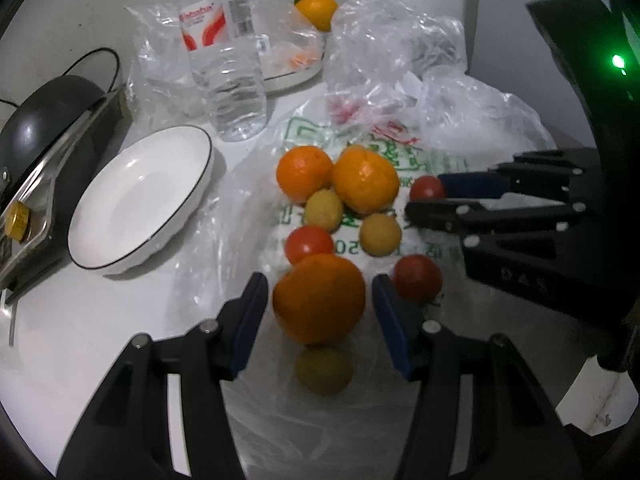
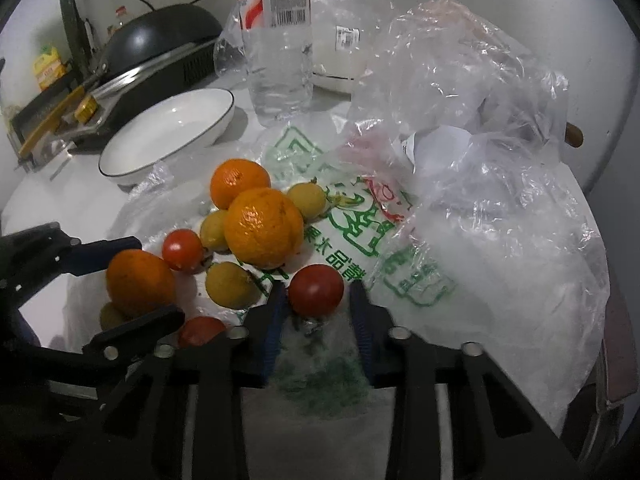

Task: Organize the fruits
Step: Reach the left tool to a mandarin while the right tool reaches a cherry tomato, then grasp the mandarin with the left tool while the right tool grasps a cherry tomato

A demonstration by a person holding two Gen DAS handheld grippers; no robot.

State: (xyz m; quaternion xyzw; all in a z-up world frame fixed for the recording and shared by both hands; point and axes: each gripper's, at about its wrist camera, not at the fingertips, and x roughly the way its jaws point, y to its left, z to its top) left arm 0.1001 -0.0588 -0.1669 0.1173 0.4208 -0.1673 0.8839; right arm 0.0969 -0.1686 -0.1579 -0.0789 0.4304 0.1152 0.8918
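Left wrist view: the left gripper [image 1: 320, 300] brackets the nearest orange [image 1: 319, 298] with its blue pads [image 1: 250, 320] on either side — a thin gap shows on the left, so the jaws look close about the fruit rather than pressing on it. The white plate [image 1: 100, 256], black-rimmed and just left of the pile, holds nothing yet; the sorting appears to be at its very start.

Almost all the fruit lies on a printed plastic bag [image 1: 304, 132] spread over the table: two more oranges [image 1: 365, 180] near the middle, small yellow fruits [image 1: 380, 235] among them, one yellow fruit [image 1: 324, 370] just under the gripper, and red tomatoes [image 1: 309, 244] scattered between. One lone orange [image 1: 316, 10] sits apart at the back, beside a dish under crumpled plastic, behind a water bottle [image 1: 228, 64].

In the right wrist view the right gripper [image 2: 316, 296] has its jaws drawn in narrow around a red tomato [image 2: 316, 289], the pads against its sides — by the look of it, gripped but not lifted, the tomato low on the bag. The same empty plate [image 2: 120, 168] lies well off to the left, past the heap.

Judged from this, nothing has been sorted — every piece is left to move, with two first picks in hand or nearly so.
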